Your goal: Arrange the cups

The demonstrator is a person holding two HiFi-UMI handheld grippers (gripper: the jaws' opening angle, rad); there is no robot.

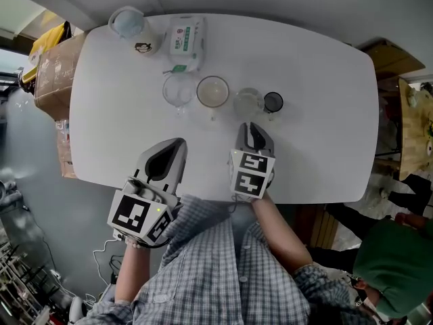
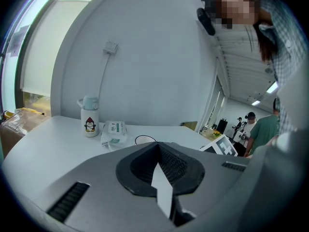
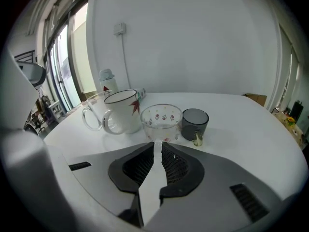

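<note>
Left tongs [image 1: 177, 143] and right tongs [image 1: 252, 126] are both closed, holding nothing (right ones near the cups [image 1: 212, 91] lined up on the bench [image 1: 325, 114])

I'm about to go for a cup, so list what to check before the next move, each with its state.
1. Both grippers empty: ok; left gripper and right gripper hold nothing.
2. Jaws open for a grasp: not ok; both pairs are together.
3. Cups upright: ok; glass mug, white mug, glass cup and dark cup stand in a row on the table.
4. Way from right gripper to glass cup: ok; nothing stands between.
5. Gap between glass cup and dark cup: cannot tell; they stand very close.
6. Bottle and wipes away from the row: ok; both are farther back.
</note>
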